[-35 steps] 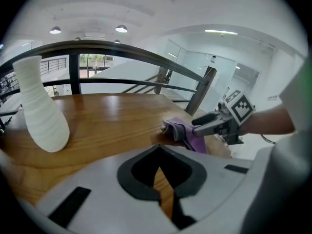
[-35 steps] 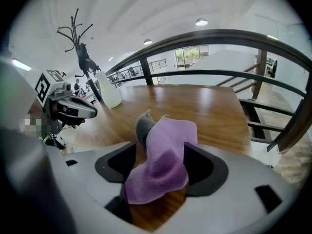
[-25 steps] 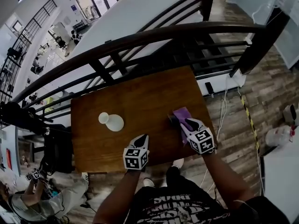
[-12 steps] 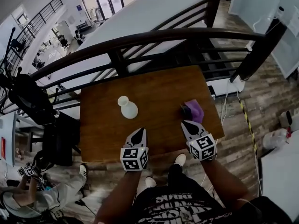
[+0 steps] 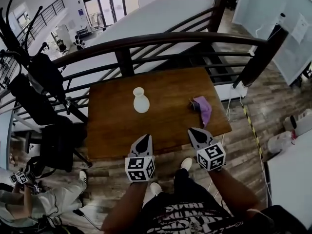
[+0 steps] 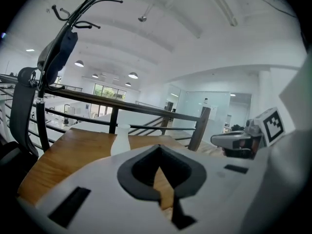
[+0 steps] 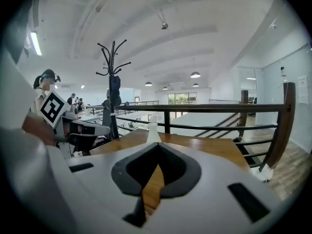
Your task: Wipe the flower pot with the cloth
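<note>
Left gripper [image 5: 145,137] and right gripper [image 5: 192,130] are closed, empty; flower pot [image 5: 141,100] upright, apart from cloth [image 5: 203,107].

Wooden table [image 5: 161,123] beside dark railing [image 5: 146,40]

one wooden table [image 5: 117,130] holds one white flower pot [image 5: 141,101] at 11 o'clock and one purple cloth [image 5: 203,107] at 3 o'clock. two grippers, left gripper [image 5: 144,139] and right gripper [image 5: 194,132], hang at 6 o'clock

Open-plan office mezzanine: dark railing [image 5: 161,39], coat stand [image 7: 113,67], glass partitions [image 7: 273,79], workstations below [image 5: 63,39]
</note>
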Tool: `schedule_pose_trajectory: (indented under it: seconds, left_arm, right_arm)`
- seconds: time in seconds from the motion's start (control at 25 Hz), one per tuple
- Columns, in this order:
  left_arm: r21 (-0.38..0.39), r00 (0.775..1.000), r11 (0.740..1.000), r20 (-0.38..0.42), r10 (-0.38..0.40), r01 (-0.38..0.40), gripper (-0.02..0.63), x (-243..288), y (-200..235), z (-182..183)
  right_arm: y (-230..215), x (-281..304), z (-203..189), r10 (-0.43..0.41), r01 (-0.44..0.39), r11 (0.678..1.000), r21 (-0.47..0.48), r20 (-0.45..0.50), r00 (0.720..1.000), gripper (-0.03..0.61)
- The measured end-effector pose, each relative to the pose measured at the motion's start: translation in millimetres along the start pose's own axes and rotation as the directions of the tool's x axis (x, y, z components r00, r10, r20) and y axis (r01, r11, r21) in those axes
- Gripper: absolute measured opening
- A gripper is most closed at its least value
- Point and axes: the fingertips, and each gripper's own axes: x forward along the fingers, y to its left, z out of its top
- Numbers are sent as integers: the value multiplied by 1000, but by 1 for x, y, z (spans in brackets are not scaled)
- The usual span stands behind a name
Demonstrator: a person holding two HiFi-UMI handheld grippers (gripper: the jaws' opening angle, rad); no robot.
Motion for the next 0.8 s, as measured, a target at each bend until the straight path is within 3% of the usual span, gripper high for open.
schedule_pose_trajectory:
  seconds: [0.32, 0.8]
  left_arm:
    - [24, 999, 999, 17, -40, 39, -2, -34, -40, -11]
    - [45, 1000, 999, -11, -7, 8, -2, -33, -100, -26]
  right_arm:
    - [28, -53, -6, -11, 11, 1000, -4, 38, 999, -2]
    - [20, -83, -17, 92, -90, 995, -32, 54, 994, -2]
